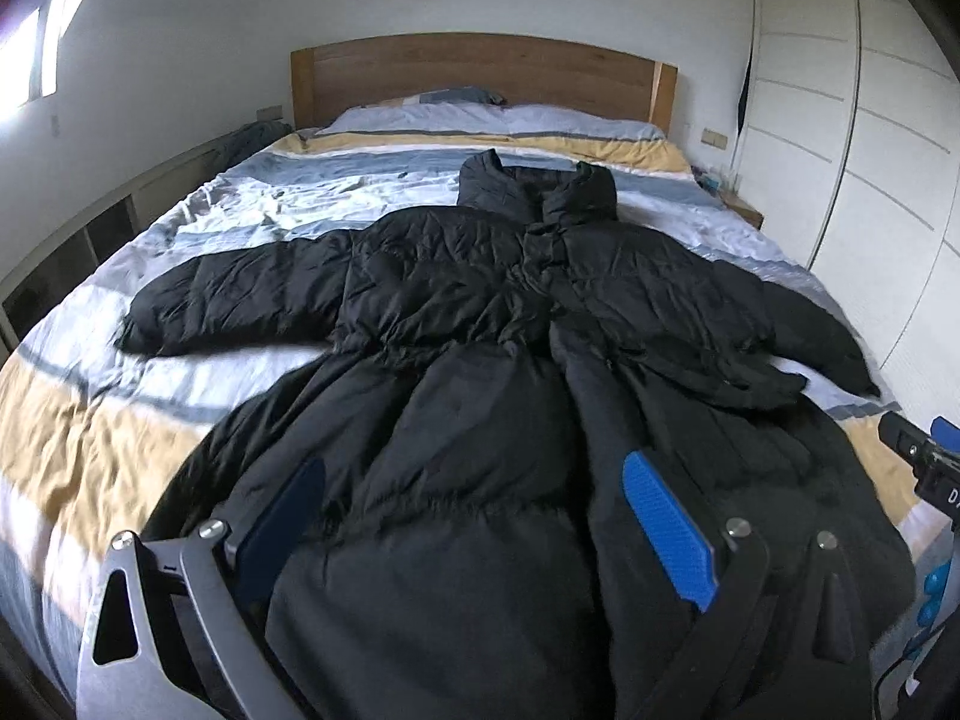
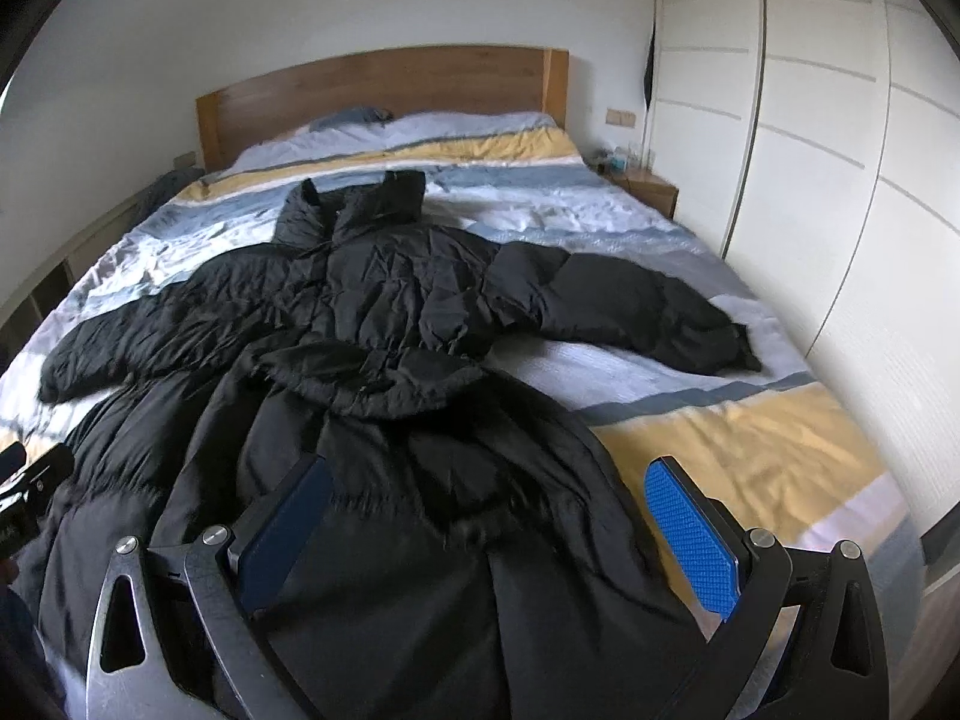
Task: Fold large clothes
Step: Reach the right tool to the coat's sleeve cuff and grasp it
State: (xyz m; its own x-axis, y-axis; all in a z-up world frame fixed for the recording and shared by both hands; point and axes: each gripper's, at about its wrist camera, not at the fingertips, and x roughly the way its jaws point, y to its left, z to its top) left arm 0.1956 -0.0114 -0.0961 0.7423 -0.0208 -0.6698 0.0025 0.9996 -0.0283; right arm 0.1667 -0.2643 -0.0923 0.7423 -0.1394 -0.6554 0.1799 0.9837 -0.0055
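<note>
A long black puffer coat (image 1: 480,300) lies front up on the striped bed, collar toward the headboard and both sleeves spread out sideways; it also shows in the right wrist view (image 2: 372,312). My left gripper (image 1: 474,516) is open above the coat's lower hem, with blue pads (image 1: 669,531) on either side of the fabric. My right gripper (image 2: 489,519) is open above the hem's right part, its right pad (image 2: 690,534) over the quilt. The right gripper's body (image 1: 924,462) shows at the right edge of the left wrist view.
The bed has a striped blue, white and yellow quilt (image 1: 90,450) and a wooden headboard (image 1: 480,78). White wardrobe doors (image 2: 810,150) run along the right side. A small wooden bedside table (image 2: 645,189) stands by the headboard. A low shelf (image 1: 90,228) runs along the left.
</note>
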